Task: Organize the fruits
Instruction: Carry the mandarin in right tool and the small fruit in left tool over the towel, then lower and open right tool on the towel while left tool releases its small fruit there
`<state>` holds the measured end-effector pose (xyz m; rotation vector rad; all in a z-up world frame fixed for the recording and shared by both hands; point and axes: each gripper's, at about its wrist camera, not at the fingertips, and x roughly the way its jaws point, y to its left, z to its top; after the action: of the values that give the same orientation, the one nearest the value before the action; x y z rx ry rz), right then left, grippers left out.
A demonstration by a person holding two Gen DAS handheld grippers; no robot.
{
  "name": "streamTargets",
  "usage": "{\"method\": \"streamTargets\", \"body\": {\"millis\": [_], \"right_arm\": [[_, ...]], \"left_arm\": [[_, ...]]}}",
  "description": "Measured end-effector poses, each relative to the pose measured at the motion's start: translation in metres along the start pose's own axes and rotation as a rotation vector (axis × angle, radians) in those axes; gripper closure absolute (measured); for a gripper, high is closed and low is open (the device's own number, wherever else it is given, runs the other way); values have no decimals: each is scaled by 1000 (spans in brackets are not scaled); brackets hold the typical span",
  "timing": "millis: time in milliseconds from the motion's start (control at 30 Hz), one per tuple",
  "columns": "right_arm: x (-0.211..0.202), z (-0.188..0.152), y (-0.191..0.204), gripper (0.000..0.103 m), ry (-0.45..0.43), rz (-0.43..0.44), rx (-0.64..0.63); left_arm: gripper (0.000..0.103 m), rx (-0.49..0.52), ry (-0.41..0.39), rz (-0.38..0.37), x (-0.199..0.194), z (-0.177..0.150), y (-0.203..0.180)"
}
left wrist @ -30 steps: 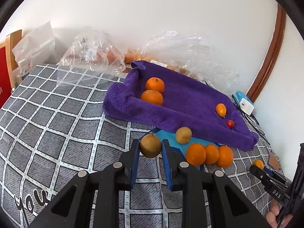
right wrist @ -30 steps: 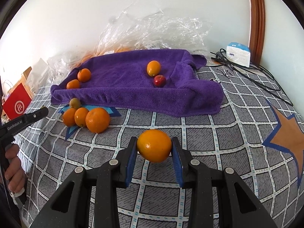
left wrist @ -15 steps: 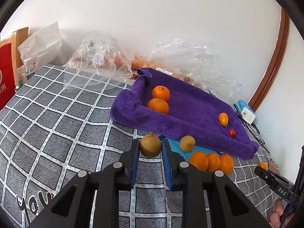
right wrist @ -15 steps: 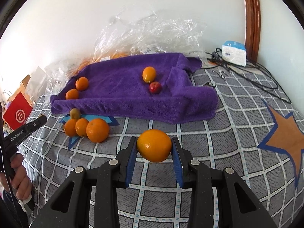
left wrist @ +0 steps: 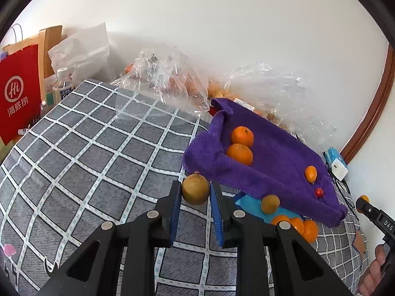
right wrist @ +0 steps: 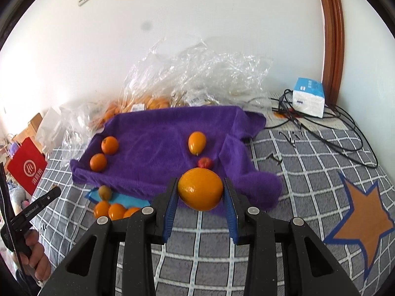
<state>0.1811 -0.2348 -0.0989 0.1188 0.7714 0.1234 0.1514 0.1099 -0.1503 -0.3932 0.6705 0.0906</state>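
Note:
My left gripper [left wrist: 195,189] is shut on a brown round fruit [left wrist: 195,189], held above the checked bedcover near the left corner of the purple towel [left wrist: 266,157]. My right gripper [right wrist: 200,189] is shut on a large orange [right wrist: 200,189], raised in front of the towel's [right wrist: 160,148] near edge. On the towel lie two tangerines [left wrist: 240,145], a small oval orange fruit [right wrist: 197,142] and a small red fruit [right wrist: 205,162]. Beside the towel on a blue patch sit another brown fruit [left wrist: 270,203] and three oranges [right wrist: 113,209].
Clear plastic bags [right wrist: 197,79] with more fruit lie behind the towel by the wall. A red paper bag [left wrist: 19,91] and a bottle [left wrist: 61,81] stand at the far left. A white box [right wrist: 308,97] and black cables [right wrist: 333,133] lie at the right.
Both grippers have risen with their fruit still held. The left one has drifted left and back from the towel; the right one now hangs over the towel's front edge.

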Motion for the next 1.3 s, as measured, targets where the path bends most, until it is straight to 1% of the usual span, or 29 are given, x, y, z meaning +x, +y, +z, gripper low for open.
{"method": "streamTargets", "body": {"millis": [233,367,433,500,633,767,833,967,1067,1200,1300], "right_arm": [[25,19,5,68,23,0,-12],[46,23,6,68,58,11,-15],[56,23,5,68,71,0,-30],[65,20,5,68,86,-30,-63],[81,13,-2,68,142,17,-40],[92,6,-2,68,173,11,-61],[94,4,0,68,177,3,-71],[95,5,-4,68,184,26,-58],[96,5,-5,68,185,38,-58],[95,5,-3,67,182,33,-64],[92,6,-7,63,183,62,-47]], "left_arm": [[81,36,-38,12,-10,34,-13],[81,55,-44,-7,-3,51,-26],[81,66,-38,-11,3,55,-34],[81,78,-22,-21,13,58,-43],[81,114,20,-47,32,58,-65],[81,166,62,-47,56,56,-89],[81,185,90,-37,70,54,-100],[81,212,148,-23,95,51,-116],[81,238,165,-5,105,50,-126],[81,244,201,31,119,49,-131],[81,247,224,43,127,45,-133]]}}
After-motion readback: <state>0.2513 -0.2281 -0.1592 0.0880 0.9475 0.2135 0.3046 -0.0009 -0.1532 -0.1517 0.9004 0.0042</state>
